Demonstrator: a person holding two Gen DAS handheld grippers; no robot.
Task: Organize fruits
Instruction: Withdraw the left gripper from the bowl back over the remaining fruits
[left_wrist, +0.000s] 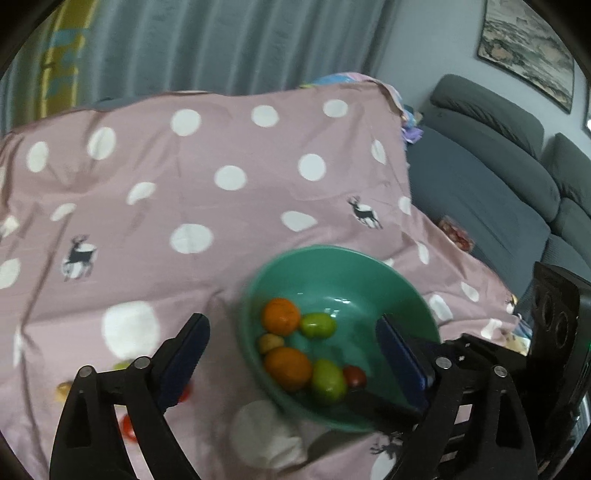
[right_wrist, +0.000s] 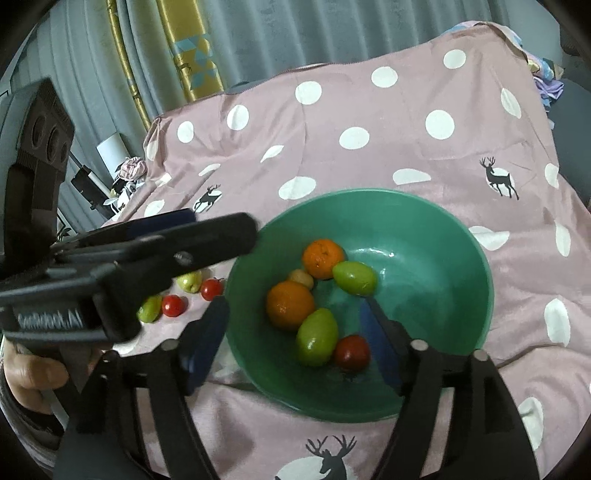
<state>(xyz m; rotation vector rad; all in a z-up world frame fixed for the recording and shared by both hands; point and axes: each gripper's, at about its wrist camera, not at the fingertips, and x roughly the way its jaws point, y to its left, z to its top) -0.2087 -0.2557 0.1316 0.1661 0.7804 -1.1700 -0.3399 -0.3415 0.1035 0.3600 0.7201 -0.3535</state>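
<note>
A green bowl (right_wrist: 443, 266) on the pink dotted cloth holds two oranges (right_wrist: 323, 258), two green fruits (right_wrist: 317, 338), a small yellow fruit (right_wrist: 301, 277) and a red tomato (right_wrist: 352, 352). The bowl (left_wrist: 332, 266) also shows in the left wrist view. My right gripper (right_wrist: 293, 332) is open and empty over the bowl's near left rim. My left gripper (left_wrist: 291, 338) is open and empty, straddling the bowl's left rim; it also shows in the right wrist view (right_wrist: 192, 229). Two tomatoes (right_wrist: 173, 305) and two green fruits (right_wrist: 189, 281) lie on the cloth left of the bowl.
A grey sofa (left_wrist: 498, 177) stands right of the table, curtains (left_wrist: 221, 44) behind it. Clutter (right_wrist: 125, 173) sits past the table's left edge. A small red packet (left_wrist: 456, 233) lies near the sofa. The cloth (right_wrist: 406, 147) behind the bowl is flat.
</note>
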